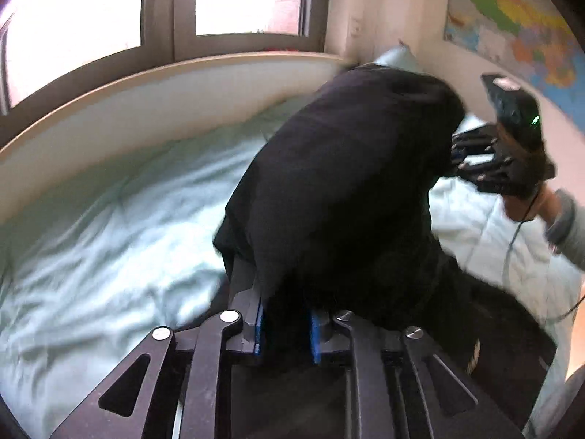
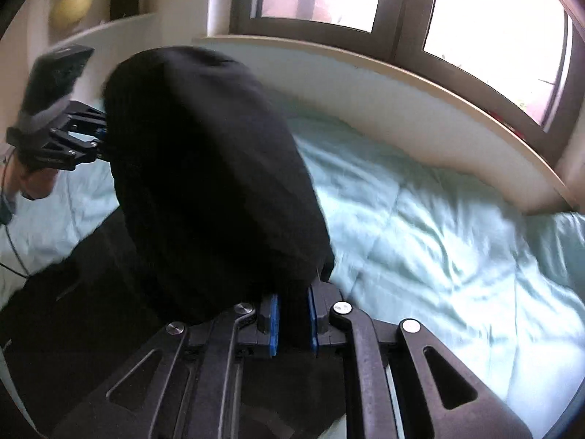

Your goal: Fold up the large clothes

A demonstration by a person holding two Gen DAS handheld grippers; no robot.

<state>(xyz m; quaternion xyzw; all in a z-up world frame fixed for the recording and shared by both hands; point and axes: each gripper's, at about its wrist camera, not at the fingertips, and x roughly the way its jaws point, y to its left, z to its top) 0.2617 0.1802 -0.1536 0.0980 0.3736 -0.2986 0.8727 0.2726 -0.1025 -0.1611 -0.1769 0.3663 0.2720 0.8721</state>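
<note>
Garment: large black cloth garment (image 1: 340, 183), raised over the bed and stretched between both grippers, its lower part trailing on the quilt.
Left gripper (image 1: 287, 333): blue pads clamped on one edge of the cloth.
Right gripper (image 2: 292, 323): pads pinched on the opposite edge.
Bed: pale green quilt (image 2: 438, 226), bare toward the cream headboard (image 2: 420, 106).
Edges: window (image 1: 226, 0) behind headboard; wall map (image 1: 512, 18) at one side.
</note>
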